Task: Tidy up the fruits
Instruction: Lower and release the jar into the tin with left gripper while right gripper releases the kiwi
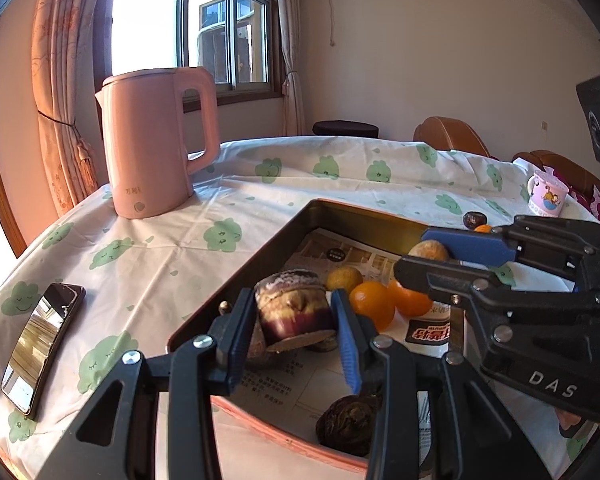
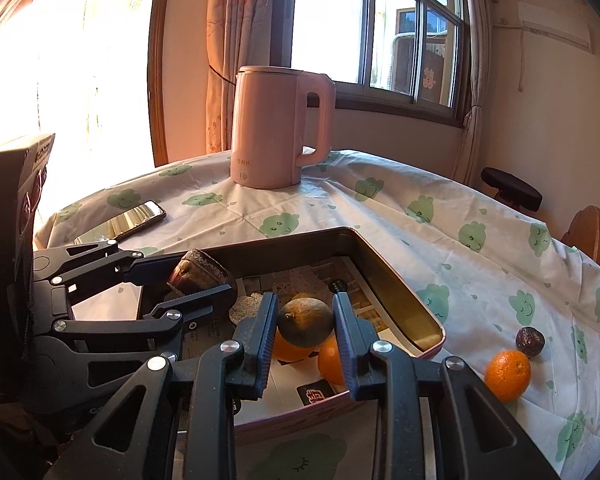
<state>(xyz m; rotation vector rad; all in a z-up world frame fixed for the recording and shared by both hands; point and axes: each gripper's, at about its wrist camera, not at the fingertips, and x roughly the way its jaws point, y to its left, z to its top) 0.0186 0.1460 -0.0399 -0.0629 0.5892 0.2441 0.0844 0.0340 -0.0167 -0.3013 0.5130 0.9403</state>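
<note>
Placing step: over the shallow metal tray (image 2: 396, 300), left gripper (image 1: 296, 320) jaws clamp a purple-brown halved fruit (image 1: 294, 306), perhaps mangosteen; right gripper (image 2: 305, 332) jaws clamp a dull greenish-brown round fruit (image 2: 306, 322). Next, lower and release.

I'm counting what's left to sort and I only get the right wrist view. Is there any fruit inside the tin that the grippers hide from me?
Observer: Yes. The left wrist view shows a dark brown wrinkled round fruit lying inside the pink rectangular metal tin, close to its near rim.
Operator: Okay. Is anything else on the table outside my frame?
Observer: A small white cartoon-printed mug stands on the cloud-print tablecloth, outside the tin and apart from it.
</note>
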